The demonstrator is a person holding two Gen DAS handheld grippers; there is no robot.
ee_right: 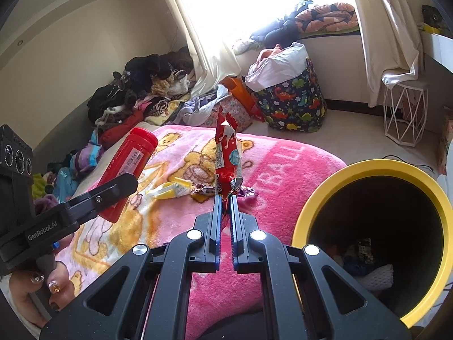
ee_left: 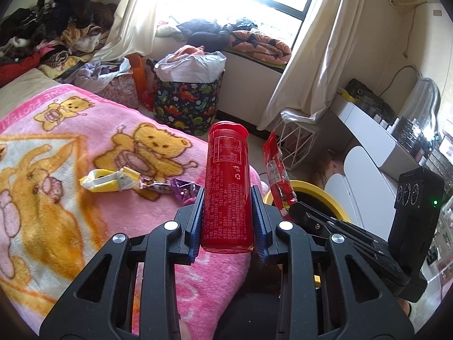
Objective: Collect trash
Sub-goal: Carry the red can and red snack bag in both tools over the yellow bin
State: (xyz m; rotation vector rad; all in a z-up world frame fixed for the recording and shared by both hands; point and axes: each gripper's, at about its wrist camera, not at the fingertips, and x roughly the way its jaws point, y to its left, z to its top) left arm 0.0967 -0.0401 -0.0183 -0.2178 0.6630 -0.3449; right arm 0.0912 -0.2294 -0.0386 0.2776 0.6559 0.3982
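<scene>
My left gripper (ee_left: 227, 195) is shut on a red plastic canister (ee_left: 226, 187), which stands upright between the blue pads above the pink blanket (ee_left: 70, 153). From the right wrist view the same canister (ee_right: 128, 167) appears at the left, tilted. My right gripper (ee_right: 225, 198) is shut on the lower end of a red snack wrapper (ee_right: 226, 155), which sticks up from the jaws; the left wrist view also catches this wrapper (ee_left: 276, 170). A yellow-rimmed bin (ee_right: 320, 198) with a dark inside sits just right of the right gripper. On the blanket lie a yellow-white wrapper (ee_left: 109, 181) and a purple foil wrapper (ee_left: 181, 189).
A dinosaur-print basket (ee_left: 187, 99) with a white bag stands on the floor by the window. A white wire stool (ee_right: 405, 113) is near the curtain. Clothes (ee_left: 48, 28) are piled at the bed's head. A white desk (ee_left: 368, 130) lies to the right. A hand (ee_right: 36, 291) grips the left tool.
</scene>
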